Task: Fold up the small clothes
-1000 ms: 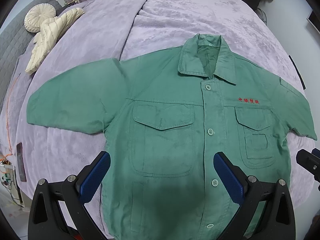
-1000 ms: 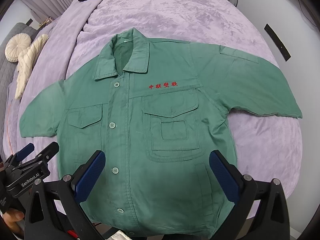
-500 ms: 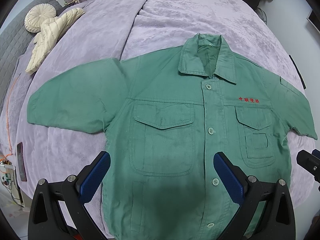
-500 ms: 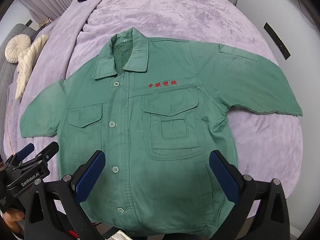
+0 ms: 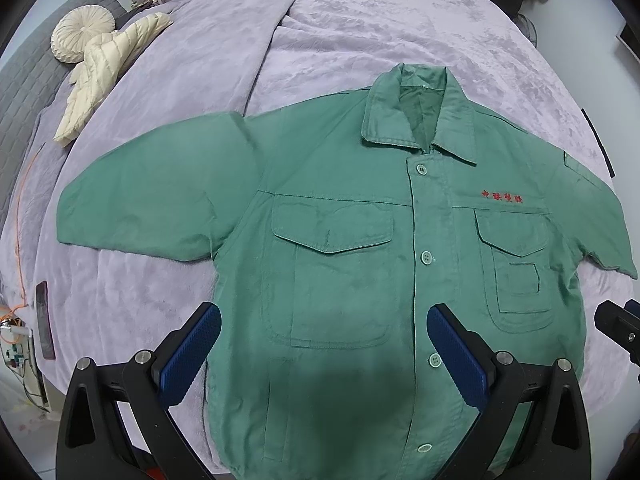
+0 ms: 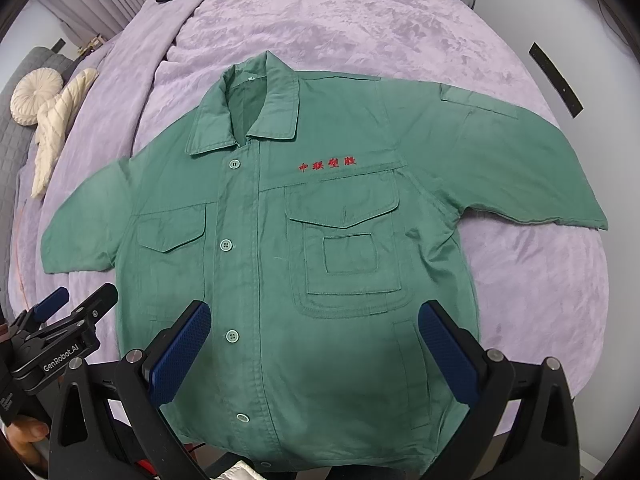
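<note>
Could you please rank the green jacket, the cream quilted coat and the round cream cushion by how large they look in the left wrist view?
1. Green jacket, by far.
2. Cream quilted coat.
3. Round cream cushion.
The coat and cushion lie farther from the camera, so they look smaller than they are.

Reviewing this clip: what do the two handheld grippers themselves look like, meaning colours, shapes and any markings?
Both match: the left gripper and right gripper have matte black angular frames with triangular cutouts and silver screw heads. Each finger carries a blue pad with a fine dotted texture. In the right wrist view, the left gripper's side bears white "GenRobot.AI" lettering. No cables on the grippers and no sleeves are visible.
</note>
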The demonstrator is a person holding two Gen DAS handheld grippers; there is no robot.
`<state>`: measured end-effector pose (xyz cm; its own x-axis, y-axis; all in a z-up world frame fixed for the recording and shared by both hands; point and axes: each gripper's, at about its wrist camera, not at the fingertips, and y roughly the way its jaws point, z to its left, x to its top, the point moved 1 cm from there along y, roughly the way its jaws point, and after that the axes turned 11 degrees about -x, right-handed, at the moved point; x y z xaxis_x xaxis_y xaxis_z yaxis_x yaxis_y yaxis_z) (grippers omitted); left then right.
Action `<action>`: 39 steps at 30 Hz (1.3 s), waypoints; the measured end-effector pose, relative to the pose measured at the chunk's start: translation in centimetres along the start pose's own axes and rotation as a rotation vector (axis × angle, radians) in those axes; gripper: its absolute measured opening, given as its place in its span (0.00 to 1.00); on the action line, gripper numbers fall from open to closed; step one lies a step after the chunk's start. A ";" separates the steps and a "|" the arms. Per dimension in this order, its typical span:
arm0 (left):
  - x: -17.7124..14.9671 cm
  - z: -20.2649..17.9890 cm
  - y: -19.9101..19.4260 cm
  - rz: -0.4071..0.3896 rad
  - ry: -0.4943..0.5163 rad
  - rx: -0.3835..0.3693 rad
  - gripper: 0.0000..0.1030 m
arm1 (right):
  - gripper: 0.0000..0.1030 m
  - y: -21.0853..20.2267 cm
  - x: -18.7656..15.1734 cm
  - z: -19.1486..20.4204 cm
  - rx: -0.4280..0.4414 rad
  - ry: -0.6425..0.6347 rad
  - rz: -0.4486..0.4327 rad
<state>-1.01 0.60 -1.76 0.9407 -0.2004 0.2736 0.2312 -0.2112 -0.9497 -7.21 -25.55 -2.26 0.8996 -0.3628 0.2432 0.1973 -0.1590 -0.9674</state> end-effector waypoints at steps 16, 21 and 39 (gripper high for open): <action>-0.2 0.0 0.1 0.001 -0.008 -0.002 1.00 | 1.00 0.0 0.0 -0.2 -0.004 -0.001 0.002; -0.2 0.1 0.2 0.005 -0.007 -0.004 1.00 | 1.00 0.2 -0.1 -0.1 -0.007 0.000 0.010; -0.3 -0.2 -0.6 -0.010 -0.062 0.012 1.00 | 1.00 0.2 0.5 -0.2 0.025 -0.055 0.011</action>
<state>-1.50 0.62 -1.20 0.9519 -0.1388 0.2730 0.2428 -0.2014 -0.9489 -6.78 -25.98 -2.28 0.9218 -0.3129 0.2288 0.1964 -0.1319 -0.9716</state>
